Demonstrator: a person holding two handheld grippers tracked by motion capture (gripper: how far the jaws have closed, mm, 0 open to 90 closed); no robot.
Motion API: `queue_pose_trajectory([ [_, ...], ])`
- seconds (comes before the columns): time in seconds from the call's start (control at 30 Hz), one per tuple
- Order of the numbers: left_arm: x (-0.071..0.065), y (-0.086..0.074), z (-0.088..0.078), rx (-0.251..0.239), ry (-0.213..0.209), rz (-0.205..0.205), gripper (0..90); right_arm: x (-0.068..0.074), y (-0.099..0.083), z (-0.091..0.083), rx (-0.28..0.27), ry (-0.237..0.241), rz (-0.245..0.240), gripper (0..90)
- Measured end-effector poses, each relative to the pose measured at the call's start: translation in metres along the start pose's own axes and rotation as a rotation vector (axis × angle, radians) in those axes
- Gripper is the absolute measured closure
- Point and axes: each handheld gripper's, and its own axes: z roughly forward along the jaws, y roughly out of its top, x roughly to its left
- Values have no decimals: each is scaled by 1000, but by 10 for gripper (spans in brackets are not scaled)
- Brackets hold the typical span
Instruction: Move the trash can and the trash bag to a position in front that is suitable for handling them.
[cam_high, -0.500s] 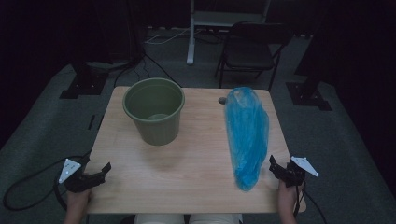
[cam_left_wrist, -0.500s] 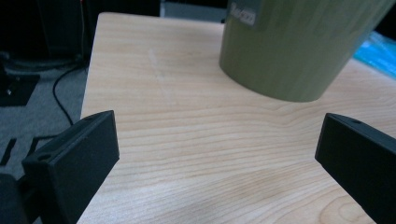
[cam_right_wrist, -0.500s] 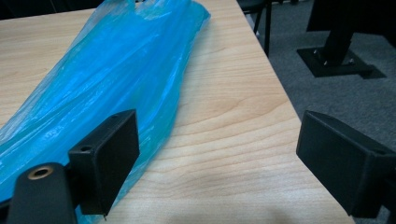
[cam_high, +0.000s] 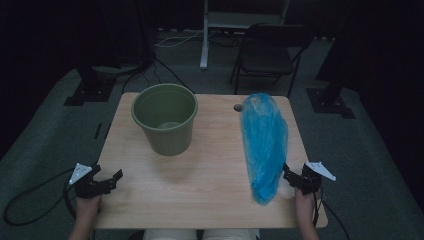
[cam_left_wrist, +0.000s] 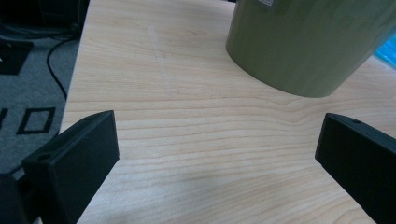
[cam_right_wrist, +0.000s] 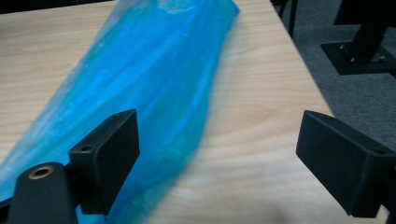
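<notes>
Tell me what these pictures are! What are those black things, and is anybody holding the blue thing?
A person sits at a wooden table and holds a grabbing tool in each hand. The left gripper and the right gripper each have two black jaws that can pinch things. One picture comes from a camera high above the table. The other two come from little cameras riding on the tools, so you see the black jaws poking up from the bottom. On the table stands a green bucket, and beside it lies a long blue plastic bag. Nobody is holding anything right now: both pairs of jaws are wide open. The right tool is close to the bag's near end, and the left tool points toward the bucket.
</notes>
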Motion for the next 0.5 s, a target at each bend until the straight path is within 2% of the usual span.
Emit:
queue_pose_trajectory([
  [0.13,0,7,4,-3,1,18,1,14,9,7,-14,24,-17,129],
  [0.33,2,14,17,2,2,15,2,40,29,19,-32,79,-43,129],
  [0.5,0,22,27,8,1,35,1,57,44,31,-33,116,-71,130],
])
